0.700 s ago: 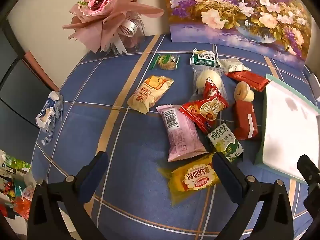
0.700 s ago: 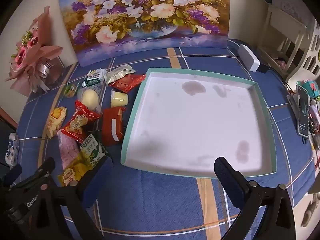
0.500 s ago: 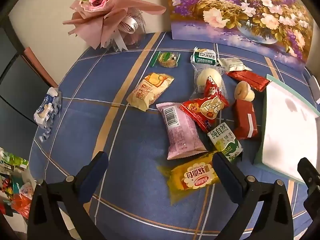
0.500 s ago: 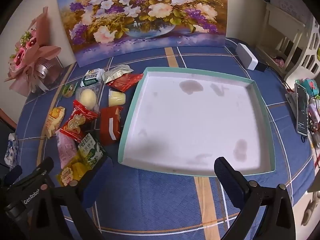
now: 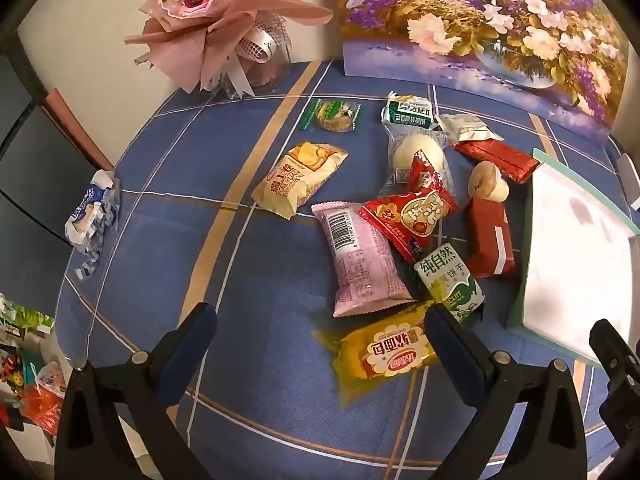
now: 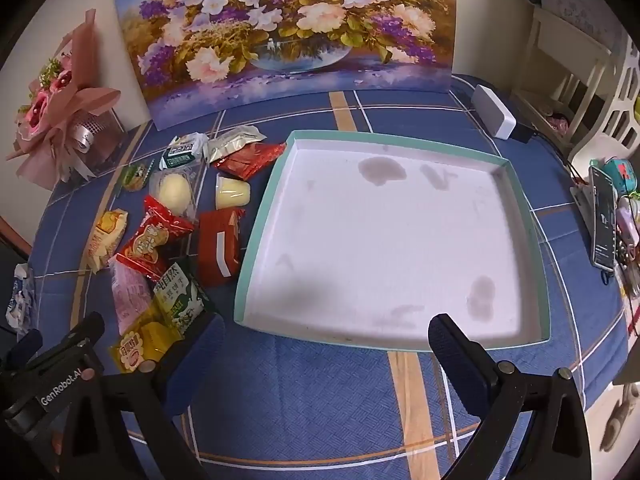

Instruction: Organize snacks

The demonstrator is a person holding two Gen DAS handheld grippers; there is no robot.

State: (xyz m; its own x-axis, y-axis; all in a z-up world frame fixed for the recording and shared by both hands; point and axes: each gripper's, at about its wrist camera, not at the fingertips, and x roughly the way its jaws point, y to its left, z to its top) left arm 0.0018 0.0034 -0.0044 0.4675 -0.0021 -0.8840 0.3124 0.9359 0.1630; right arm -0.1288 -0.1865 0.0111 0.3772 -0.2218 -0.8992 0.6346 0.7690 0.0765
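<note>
"BISCUIT" carton [image 5: 448,280], barcoded pink packet [image 5: 362,268]; "GenRobot.AI" left gripper [image 6: 60,344]

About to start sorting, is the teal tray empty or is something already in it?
Empty: the tray shows only bare, stained white floor; all snacks lie beside it.

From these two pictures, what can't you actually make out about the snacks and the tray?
- Yellow packet: its right end is hidden behind the left tool's finger in the left wrist view.
- Tray: cut off by the right edge in the left wrist view.
- Egg-shaped snack: partly covered by the red packet.
- Small green-wrapped snack: too small to identify in the right wrist view.
</note>
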